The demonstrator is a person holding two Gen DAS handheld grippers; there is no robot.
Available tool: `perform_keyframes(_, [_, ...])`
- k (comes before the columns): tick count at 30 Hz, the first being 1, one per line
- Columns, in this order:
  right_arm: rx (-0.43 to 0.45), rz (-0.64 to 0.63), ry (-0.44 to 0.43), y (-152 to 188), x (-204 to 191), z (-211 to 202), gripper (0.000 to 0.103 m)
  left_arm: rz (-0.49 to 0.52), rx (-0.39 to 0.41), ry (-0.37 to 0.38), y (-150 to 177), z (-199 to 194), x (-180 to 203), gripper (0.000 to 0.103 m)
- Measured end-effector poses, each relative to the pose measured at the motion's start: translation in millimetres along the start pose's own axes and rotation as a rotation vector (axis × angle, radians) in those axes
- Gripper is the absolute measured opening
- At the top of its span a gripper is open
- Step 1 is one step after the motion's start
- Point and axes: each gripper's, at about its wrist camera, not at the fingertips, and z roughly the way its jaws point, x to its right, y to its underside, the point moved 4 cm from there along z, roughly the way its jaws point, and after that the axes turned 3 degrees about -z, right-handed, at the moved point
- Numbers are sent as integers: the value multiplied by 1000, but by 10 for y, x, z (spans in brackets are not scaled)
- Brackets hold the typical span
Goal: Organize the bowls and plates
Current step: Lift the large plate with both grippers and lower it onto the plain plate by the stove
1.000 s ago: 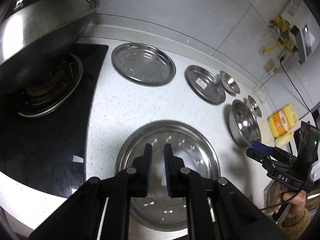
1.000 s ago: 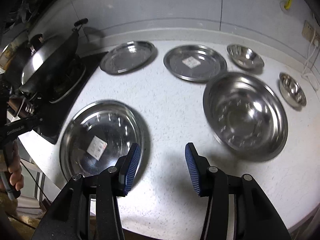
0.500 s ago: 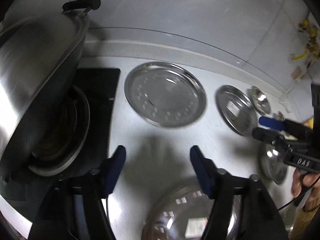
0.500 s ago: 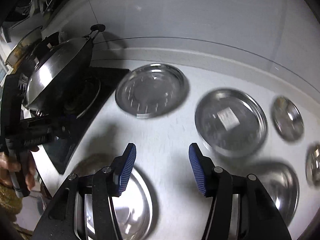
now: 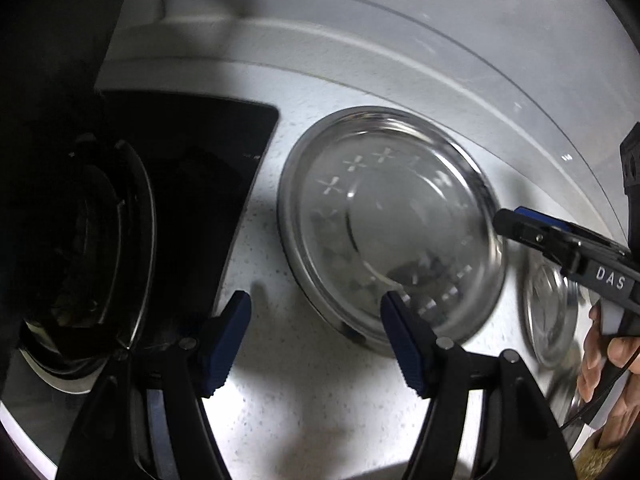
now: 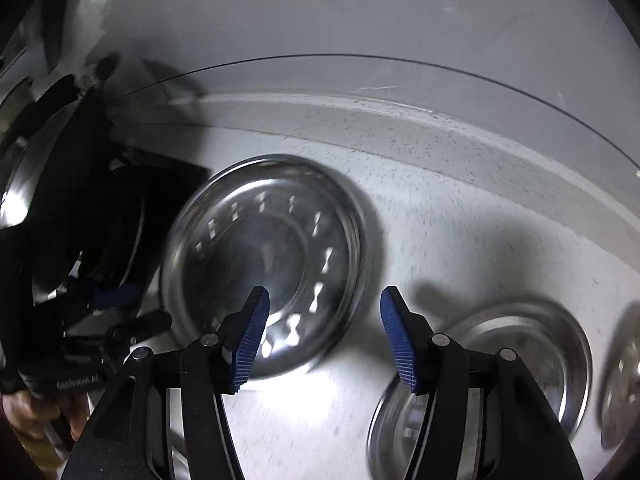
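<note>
A: Left tongs [image 5: 316,336] spread wide now, clamped tight a second ago, nothing between the pads. Right tongs [image 6: 325,336] opening too, equally empty.

B: Beyond them?

A: Steel plate [image 5: 390,220] flat on the speckled counter [image 5: 304,408], beside the black stove [image 5: 192,184], much nearer than before. Left tongs at its near rim, right tongs [image 5: 520,226] at its far edge.

B: Meaning?

A: Probably a two-sided pickup of this plate next. Second plate [image 6: 532,344] and a bowl [image 6: 622,376] waiting off to the right.
</note>
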Motion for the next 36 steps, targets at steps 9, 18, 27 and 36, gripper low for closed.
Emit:
perform_keyframes(9, [-41,4,-13,-164,42,395,32,-10,45,-64,-85,145,-46,46])
perform_keyframes(18, [-32,-6,43,-184,141,346,11,-33,81,-69,-105,152,-82,13])
perform_keyframes(27, [-10,-12,72,-65,175,89,10,0,96,-1,-22,-35,59,14])
perform_keyframes(36, [13,18,109,306,183,-301,10,59,81,64,251,-243,184,14])
